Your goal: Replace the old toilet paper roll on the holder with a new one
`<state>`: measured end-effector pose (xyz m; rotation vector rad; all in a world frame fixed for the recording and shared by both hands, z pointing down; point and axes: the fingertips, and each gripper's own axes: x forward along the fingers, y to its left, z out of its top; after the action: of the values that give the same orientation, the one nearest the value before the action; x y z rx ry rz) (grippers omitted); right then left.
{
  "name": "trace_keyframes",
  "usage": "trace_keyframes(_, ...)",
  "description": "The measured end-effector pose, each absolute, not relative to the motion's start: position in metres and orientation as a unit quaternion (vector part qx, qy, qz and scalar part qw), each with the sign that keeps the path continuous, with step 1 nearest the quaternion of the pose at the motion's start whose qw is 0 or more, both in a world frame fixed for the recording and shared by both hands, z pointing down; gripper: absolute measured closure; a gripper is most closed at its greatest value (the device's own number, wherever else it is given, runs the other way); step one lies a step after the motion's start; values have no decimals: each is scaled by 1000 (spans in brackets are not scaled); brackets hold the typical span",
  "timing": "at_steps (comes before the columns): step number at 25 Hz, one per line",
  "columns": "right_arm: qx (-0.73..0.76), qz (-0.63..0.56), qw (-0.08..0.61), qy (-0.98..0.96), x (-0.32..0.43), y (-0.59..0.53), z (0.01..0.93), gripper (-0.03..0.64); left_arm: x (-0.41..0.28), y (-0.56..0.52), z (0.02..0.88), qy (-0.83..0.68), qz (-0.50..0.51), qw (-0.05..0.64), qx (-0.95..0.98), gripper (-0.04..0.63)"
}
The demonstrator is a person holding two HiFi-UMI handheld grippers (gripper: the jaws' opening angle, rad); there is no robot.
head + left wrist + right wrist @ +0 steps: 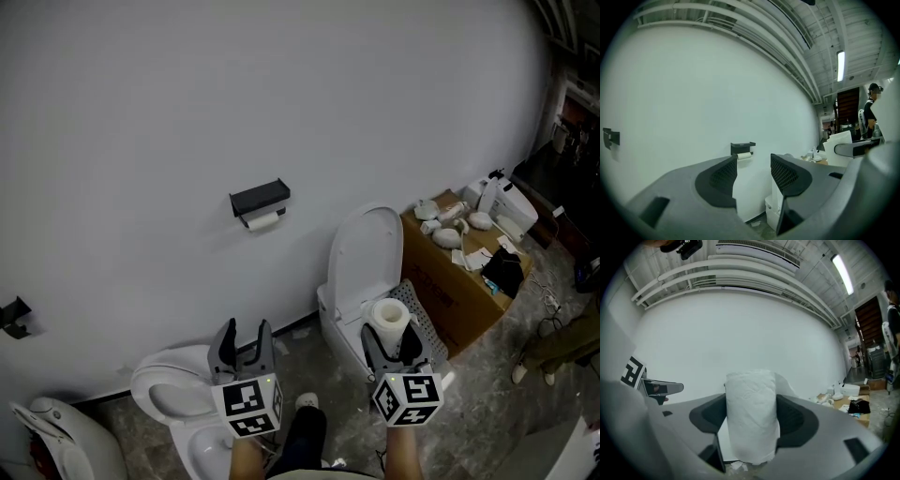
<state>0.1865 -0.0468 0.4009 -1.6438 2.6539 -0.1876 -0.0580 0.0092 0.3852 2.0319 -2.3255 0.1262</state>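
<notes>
White, softly embossed paper fills my right gripper [391, 339]: the new toilet paper roll [752, 416] stands upright between its jaws, which sit wide and press its plump sides with their ribbed dark pads. My left gripper [245, 343] has its jaws well apart with nothing between them, only a clear look through to the wall. As I judge it, the job has barely begun: the fresh roll is in hand and nothing more. The old roll [263, 221], thin and nearly spent, hangs under the black, box-shaped holder [260, 198] mounted on the bare white wall [141, 141]. It is well apart from both grippers, up and to the left of a glossy white toilet [366, 253] with its lid raised. What is left is to reach the holder, take the old roll off it and fit the new one. The new roll looks soft and likely to give under a grip, while the holder looks rigid, matte and hard-edged.
</notes>
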Motion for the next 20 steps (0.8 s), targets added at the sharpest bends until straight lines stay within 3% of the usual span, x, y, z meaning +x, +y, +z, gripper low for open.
trace_keyframes(20,-494,-19,4,869,92,-282,374,308,-141,-214,365,-767,24,9,642,387)
